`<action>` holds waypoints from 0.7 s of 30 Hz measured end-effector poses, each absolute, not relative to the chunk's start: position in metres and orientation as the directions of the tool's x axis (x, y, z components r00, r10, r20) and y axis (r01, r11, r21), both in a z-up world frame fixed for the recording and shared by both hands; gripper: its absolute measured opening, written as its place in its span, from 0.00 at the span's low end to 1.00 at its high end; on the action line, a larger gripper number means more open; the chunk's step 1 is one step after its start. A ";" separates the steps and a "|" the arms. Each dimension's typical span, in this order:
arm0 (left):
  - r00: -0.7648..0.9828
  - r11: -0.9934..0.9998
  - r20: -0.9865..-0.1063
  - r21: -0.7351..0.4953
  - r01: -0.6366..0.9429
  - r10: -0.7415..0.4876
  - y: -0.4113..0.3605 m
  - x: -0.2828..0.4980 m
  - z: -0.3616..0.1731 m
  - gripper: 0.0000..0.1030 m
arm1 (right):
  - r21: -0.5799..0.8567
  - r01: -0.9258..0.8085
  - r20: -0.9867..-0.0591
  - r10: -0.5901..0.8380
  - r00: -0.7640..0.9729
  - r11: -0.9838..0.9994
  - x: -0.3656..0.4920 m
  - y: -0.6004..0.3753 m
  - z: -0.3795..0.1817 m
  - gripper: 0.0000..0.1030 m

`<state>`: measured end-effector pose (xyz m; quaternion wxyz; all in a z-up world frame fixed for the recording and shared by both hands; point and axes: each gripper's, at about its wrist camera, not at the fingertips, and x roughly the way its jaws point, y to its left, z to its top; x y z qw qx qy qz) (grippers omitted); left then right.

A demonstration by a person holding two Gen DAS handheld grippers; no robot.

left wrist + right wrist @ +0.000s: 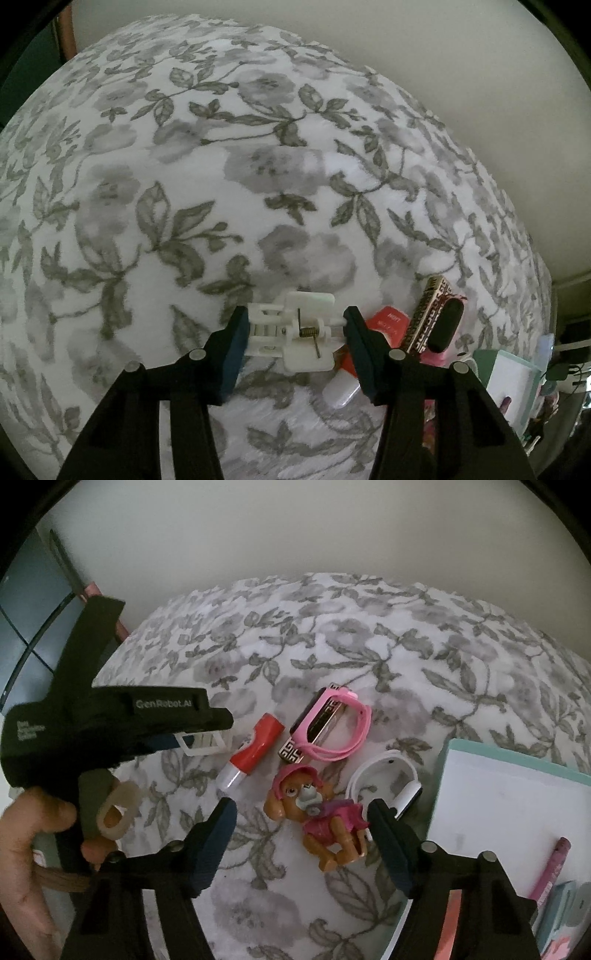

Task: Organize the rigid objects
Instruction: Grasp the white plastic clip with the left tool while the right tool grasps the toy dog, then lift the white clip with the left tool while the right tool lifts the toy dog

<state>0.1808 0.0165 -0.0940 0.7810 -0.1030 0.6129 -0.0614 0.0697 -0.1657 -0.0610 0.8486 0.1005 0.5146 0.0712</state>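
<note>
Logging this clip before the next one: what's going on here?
A person is sorting small hard items on a floral bedspread with a gripper in each hand. The left gripper has its pads against the ends of a white plastic clip, apparently gripping it. The right gripper hangs open over a toy dog in a pink outfit, not touching it. A red and white tube, a pink wristband, a white band and a teal-edged box lie close by.
</note>
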 end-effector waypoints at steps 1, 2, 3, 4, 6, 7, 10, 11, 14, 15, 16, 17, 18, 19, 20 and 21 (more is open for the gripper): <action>0.239 0.972 -0.946 -0.233 -0.035 -0.218 0.019 0.180 -0.094 0.52 | 0.241 -0.025 -0.861 0.226 0.455 0.970 0.070 -0.163 -0.063 0.69; 0.236 0.972 -0.948 -0.230 -0.039 -0.215 0.022 0.179 -0.094 0.52 | 0.237 -0.031 -0.863 0.225 0.452 0.971 0.070 -0.162 -0.064 0.68; 0.233 0.973 -0.950 -0.226 -0.043 -0.210 0.023 0.179 -0.093 0.52 | 0.234 -0.035 -0.865 0.224 0.449 0.972 0.070 -0.161 -0.065 0.68; 0.232 0.973 -0.950 -0.224 -0.048 -0.207 0.026 0.179 -0.093 0.52 | 0.232 -0.038 -0.868 0.224 0.443 0.972 0.070 -0.160 -0.067 0.67; 0.234 0.973 -0.950 -0.224 -0.055 -0.206 0.030 0.179 -0.092 0.52 | 0.231 -0.038 -0.872 0.224 0.436 0.972 0.071 -0.159 -0.071 0.64; 0.235 0.973 -0.950 -0.224 -0.057 -0.205 0.031 0.179 -0.092 0.52 | 0.229 -0.038 -0.873 0.223 0.434 0.973 0.071 -0.158 -0.073 0.61; 0.234 0.973 -0.950 -0.226 -0.054 -0.208 0.031 0.178 -0.091 0.52 | 0.225 -0.046 -0.872 0.222 0.436 0.973 0.076 -0.155 -0.075 0.61; 0.232 0.973 -0.950 -0.226 -0.053 -0.208 0.031 0.179 -0.092 0.52 | 0.223 -0.047 -0.872 0.221 0.437 0.974 0.077 -0.154 -0.076 0.60; 0.226 0.973 -0.952 -0.224 -0.053 -0.207 0.029 0.180 -0.094 0.52 | 0.226 -0.050 -0.872 0.225 0.434 0.973 0.081 -0.150 -0.078 0.56; 0.226 0.973 -0.952 -0.223 -0.053 -0.206 0.028 0.181 -0.095 0.52 | 0.229 -0.048 -0.876 0.227 0.425 0.972 0.084 -0.150 -0.081 0.53; 0.227 0.973 -0.952 -0.223 -0.053 -0.205 0.028 0.182 -0.094 0.52 | 0.224 -0.045 -0.880 0.222 0.421 0.974 0.084 -0.148 -0.084 0.51; 0.228 0.973 -0.952 -0.223 -0.053 -0.206 0.027 0.182 -0.095 0.52 | 0.221 -0.043 -0.881 0.218 0.419 0.974 0.085 -0.148 -0.086 0.50; 0.228 0.973 -0.952 -0.223 -0.054 -0.206 0.027 0.183 -0.095 0.52 | 0.222 -0.041 -0.883 0.218 0.416 0.974 0.086 -0.147 -0.088 0.50; 0.227 0.973 -0.952 -0.223 -0.054 -0.206 0.027 0.183 -0.096 0.52 | 0.225 -0.037 -0.884 0.220 0.411 0.974 0.087 -0.147 -0.090 0.47; 0.230 0.972 -0.950 -0.229 -0.054 -0.211 0.027 0.183 -0.095 0.52 | 0.224 -0.032 -0.886 0.217 0.410 0.974 0.088 -0.147 -0.091 0.46; 0.230 0.972 -0.950 -0.229 -0.054 -0.211 0.027 0.183 -0.095 0.52 | 0.221 -0.029 -0.886 0.213 0.411 0.975 0.088 -0.147 -0.092 0.45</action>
